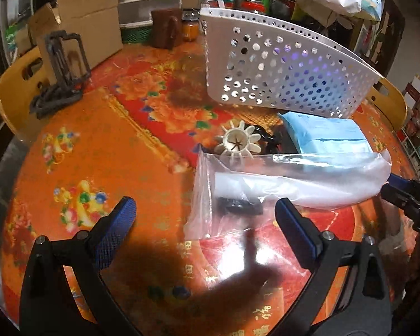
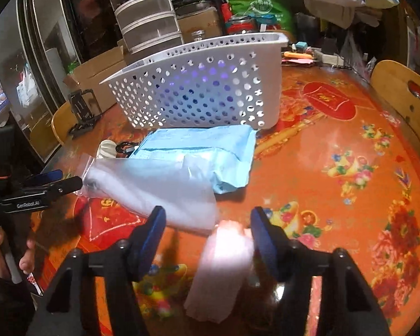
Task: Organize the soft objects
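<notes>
A white perforated basket (image 1: pixel 280 64) stands on the orange flowered table; it also shows in the right wrist view (image 2: pixel 198 89). A light blue soft packet (image 1: pixel 324 134) (image 2: pixel 204 151) lies in front of it. A clear plastic bag with a white roll inside (image 1: pixel 288 184) (image 2: pixel 154 184) lies nearest the grippers. My left gripper (image 1: pixel 204 215) is open, its jaws either side of the bag's near corner. My right gripper (image 2: pixel 208 224) is open over the bag's other end, with a pale blurred piece (image 2: pixel 224 266) between its jaws.
A cream fan-shaped part (image 1: pixel 238 142) and a black item lie beside the blue packet. A dark grey stand (image 1: pixel 61 64) and a cardboard box (image 1: pixel 89 19) sit at the far left. Jars, drawers and bags crowd the back. Wooden chair backs (image 2: pixel 403 103) flank the table.
</notes>
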A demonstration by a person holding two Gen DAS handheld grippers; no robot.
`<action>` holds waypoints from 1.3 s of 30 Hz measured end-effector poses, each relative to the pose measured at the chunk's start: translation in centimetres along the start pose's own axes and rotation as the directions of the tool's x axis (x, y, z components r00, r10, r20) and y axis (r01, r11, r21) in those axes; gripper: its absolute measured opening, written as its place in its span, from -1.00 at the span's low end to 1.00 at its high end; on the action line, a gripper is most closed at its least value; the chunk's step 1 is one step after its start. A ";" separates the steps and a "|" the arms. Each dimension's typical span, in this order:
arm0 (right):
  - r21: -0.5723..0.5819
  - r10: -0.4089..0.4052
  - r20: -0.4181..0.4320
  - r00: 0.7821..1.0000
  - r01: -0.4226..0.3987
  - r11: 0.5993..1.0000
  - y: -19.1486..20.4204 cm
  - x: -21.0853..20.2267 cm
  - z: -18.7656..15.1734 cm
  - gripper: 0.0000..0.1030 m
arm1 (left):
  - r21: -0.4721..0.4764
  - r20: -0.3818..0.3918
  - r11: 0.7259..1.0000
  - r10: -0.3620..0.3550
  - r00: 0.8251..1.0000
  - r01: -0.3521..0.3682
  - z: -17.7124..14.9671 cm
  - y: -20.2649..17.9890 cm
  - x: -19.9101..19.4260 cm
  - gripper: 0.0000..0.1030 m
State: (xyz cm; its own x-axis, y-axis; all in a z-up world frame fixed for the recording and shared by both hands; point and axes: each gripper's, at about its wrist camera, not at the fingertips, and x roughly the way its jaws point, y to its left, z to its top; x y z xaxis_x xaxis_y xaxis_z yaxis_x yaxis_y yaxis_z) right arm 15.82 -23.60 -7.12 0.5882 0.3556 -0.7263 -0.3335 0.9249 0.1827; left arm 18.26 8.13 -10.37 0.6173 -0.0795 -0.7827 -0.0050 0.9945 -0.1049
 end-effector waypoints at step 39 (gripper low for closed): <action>-0.120 0.073 0.041 0.996 -0.068 0.990 2.6 -0.3 0.8 -0.85 | 0.077 0.142 0.997 -0.041 0.989 0.030 -0.8 -2.0 -3.6 -0.79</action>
State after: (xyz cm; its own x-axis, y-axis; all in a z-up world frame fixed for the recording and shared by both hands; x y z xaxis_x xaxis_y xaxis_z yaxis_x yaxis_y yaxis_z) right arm 15.35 -21.18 -5.96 0.5916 0.4277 -0.6834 -0.4590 0.8756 0.1505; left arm 15.46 6.34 -7.83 0.7222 -0.1092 -0.6830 0.0740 0.9940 -0.0808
